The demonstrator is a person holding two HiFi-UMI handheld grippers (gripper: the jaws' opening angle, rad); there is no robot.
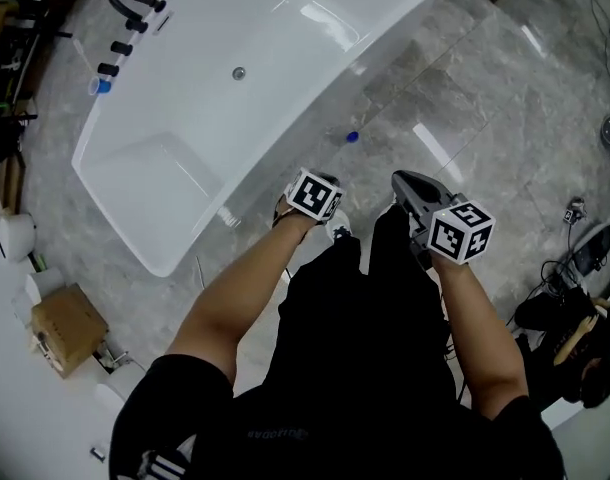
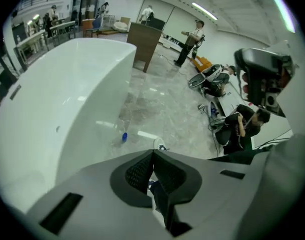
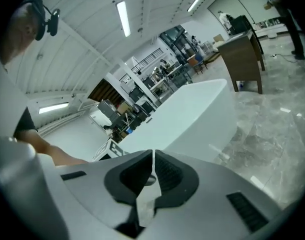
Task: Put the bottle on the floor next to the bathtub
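1. Your bottle (image 1: pixel 351 137) shows only as a small blue spot on the floor (image 1: pixel 455 108). It is too small to tell whether it stands upright or lies over.
2. It sits just beside the long outer wall of the bathtub (image 1: pixel 315 78), apart from it by a thin strip of tile. You see the same from the left gripper view: bottle (image 2: pixel 124 136), tub (image 2: pixel 67 94).
3. The bathtub is white, glossy and freestanding.
4. The floor (image 2: pixel 162 109) is grey, marbled, shiny tile.
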